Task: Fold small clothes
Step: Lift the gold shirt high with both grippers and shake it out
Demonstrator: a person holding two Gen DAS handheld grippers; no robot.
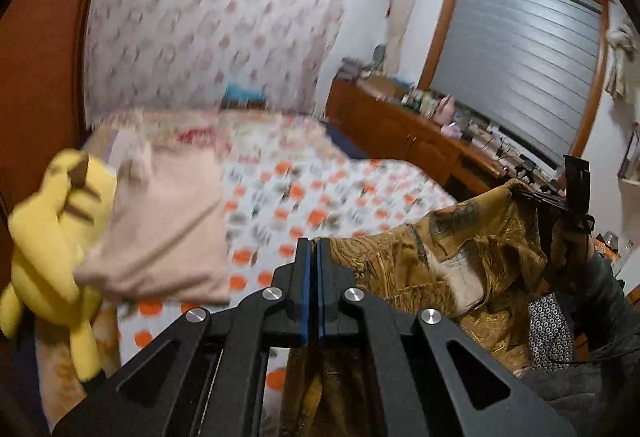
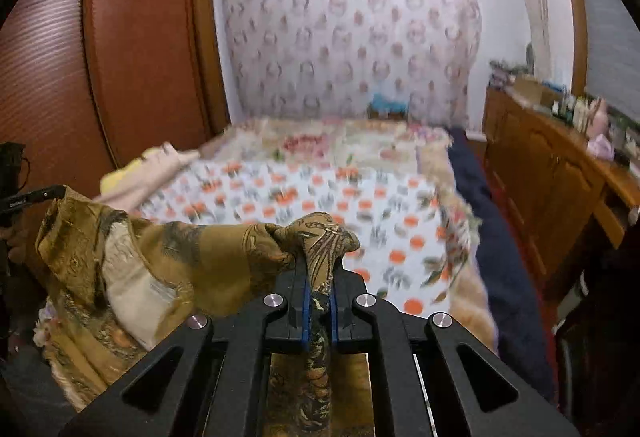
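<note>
While both grippers pinch it, golden garment (image 1: 432,261) stretched sideways

I see a big bed (image 2: 320,177) in front of me. A white sheet (image 2: 320,205) with orange dots and gray leaves covers the near part. A flowery blanket (image 2: 340,141) lies at the far end. A pink cloth (image 1: 168,225) rests on the left side of the bed. A yellow plush toy (image 1: 52,249) sits just beside it, touching it.
</note>
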